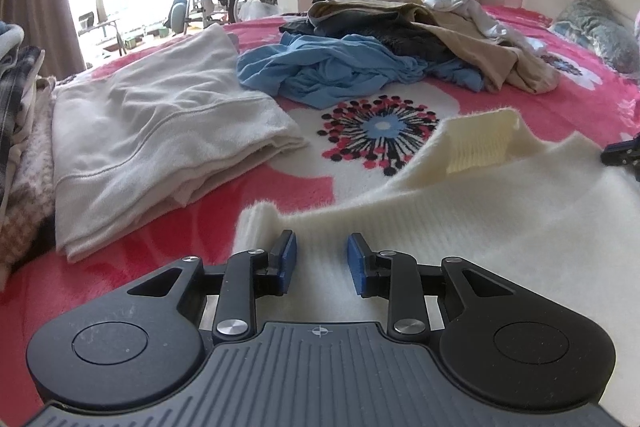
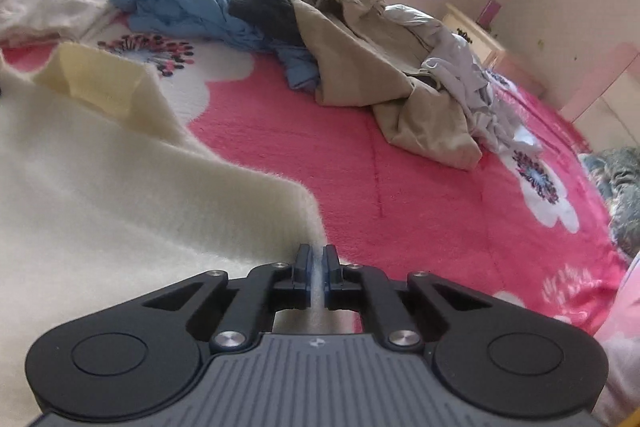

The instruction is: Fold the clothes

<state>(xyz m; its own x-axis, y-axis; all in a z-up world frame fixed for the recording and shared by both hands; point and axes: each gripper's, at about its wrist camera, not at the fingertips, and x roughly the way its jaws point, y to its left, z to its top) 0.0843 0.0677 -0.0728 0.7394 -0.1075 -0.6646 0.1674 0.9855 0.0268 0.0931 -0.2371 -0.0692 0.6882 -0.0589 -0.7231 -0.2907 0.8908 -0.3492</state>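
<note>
On the pink floral bedspread [image 2: 420, 195], the right gripper [image 2: 318, 267] pinches the cream sweater's [image 1: 500, 227] edge while the left gripper [image 1: 322, 259] stands narrowly parted, unclamped, over that sweater.

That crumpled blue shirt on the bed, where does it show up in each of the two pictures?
Left wrist view: the blue shirt lies upper middle, right of the folded beige garment.
Right wrist view: the blue shirt lies upper left, left of the tan trousers.
Shared landmark: the cream sweater's ribbed collar, in front of the shirt in both.
</note>
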